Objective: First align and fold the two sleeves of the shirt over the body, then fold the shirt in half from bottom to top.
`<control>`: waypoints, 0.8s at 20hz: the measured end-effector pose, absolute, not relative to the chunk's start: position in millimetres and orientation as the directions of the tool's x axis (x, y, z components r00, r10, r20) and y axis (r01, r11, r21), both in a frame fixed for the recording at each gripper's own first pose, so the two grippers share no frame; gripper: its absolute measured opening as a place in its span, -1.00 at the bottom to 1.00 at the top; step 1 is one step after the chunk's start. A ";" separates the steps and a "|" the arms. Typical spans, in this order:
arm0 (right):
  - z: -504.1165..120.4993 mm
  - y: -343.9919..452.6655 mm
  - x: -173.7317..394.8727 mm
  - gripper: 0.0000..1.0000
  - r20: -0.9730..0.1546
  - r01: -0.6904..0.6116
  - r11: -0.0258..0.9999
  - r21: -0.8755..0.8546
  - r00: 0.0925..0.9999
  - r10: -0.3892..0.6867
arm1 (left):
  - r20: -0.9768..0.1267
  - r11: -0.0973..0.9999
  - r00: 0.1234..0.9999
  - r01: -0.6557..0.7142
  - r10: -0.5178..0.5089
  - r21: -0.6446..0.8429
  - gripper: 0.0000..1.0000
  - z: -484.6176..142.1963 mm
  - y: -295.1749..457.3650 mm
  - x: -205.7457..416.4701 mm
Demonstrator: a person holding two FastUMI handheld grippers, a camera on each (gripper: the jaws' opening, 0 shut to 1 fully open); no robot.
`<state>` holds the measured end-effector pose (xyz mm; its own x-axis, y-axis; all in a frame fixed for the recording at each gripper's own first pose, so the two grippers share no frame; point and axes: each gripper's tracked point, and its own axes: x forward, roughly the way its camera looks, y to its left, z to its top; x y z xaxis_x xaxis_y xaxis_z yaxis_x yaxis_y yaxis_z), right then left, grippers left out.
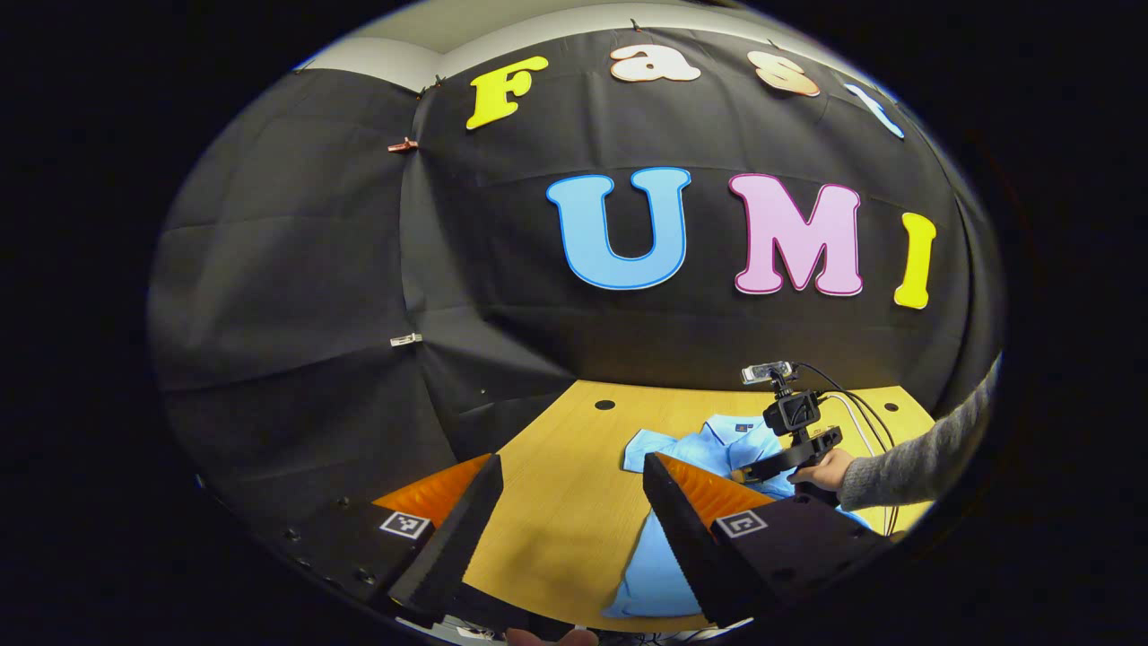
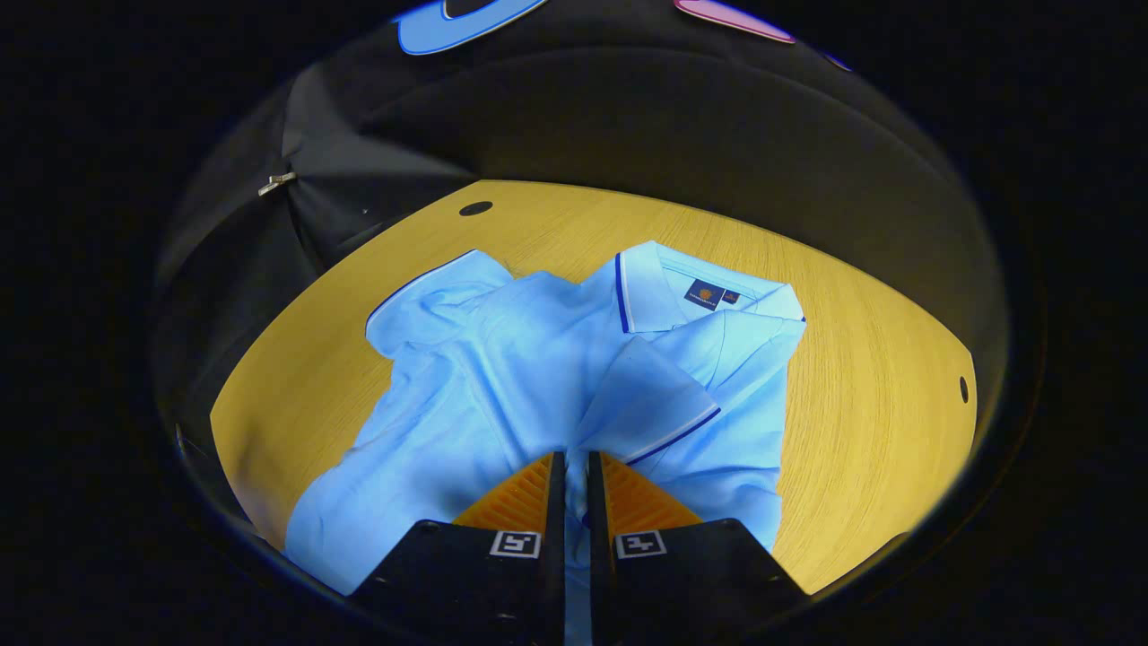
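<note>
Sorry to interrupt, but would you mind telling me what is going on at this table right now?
A person is folding a light blue shirt on a wooden table with two handheld grippers. The right gripper is closed on the fabric near the right sleeve, which already lies folded over the body. The left gripper is open above the table, holding nothing. The left sleeve lies spread out to the side, and the bottom-to-top fold has not been made.

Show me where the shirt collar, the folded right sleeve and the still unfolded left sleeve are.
shirt collar (image 2: 641, 292): right gripper view, on the collar's left flap.
folded sleeve (image 2: 641, 404): right gripper view, on the sleeve's cloth lying over the body.
unfolded sleeve (image 2: 430, 309): right gripper view, on the sleeve spread on the table.
</note>
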<state>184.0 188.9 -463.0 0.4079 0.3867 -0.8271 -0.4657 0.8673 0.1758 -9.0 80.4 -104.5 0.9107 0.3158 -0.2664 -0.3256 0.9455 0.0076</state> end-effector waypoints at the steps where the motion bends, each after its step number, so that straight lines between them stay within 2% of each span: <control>1: -462.7 191.9 182.3 -0.59 -0.826 -0.462 0.866 0.192 0.400 0.397 | -0.266 0.946 0.911 -0.326 0.315 0.003 0.99 -105.4 80.9 -7.8; 2: -461.7 195.0 180.7 -0.48 -0.824 -0.461 0.863 0.208 0.393 0.409 | -0.265 0.946 0.912 -0.324 0.313 -0.001 0.99 -104.0 81.0 -7.3; 5: -459.2 198.7 177.4 0.01 -0.814 -0.466 0.857 0.220 0.397 0.424 | -0.261 0.947 0.914 -0.321 0.310 0.001 0.99 -105.0 80.2 -4.7; 8: -454.6 201.2 174.1 0.29 -0.798 -0.476 0.849 0.229 0.408 0.443 | -0.263 0.950 0.916 -0.312 0.303 0.005 0.99 -103.4 80.0 -3.6; 9: -450.6 200.6 173.5 0.52 -0.791 -0.480 0.848 0.226 0.417 0.447 | -0.262 0.951 0.918 -0.308 0.299 0.006 0.99 -103.6 79.5 -2.4; 11: -441.2 199.2 173.2 0.80 -0.773 -0.477 0.848 0.230 0.441 0.457 | -0.261 0.955 0.921 -0.298 0.290 0.011 0.99 -101.9 78.6 0.9; 16: -377.1 187.9 184.7 0.86 -0.658 -0.454 0.852 0.260 0.562 0.501 | -0.275 0.977 0.939 -0.212 0.207 0.011 0.99 -111.7 66.0 29.7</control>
<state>184.7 187.9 -377.1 0.5623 0.5007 -0.6581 -0.4542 0.8521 0.2601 29.7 66.0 -111.7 0.9391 0.2066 -0.2745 -0.2118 0.9772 0.0109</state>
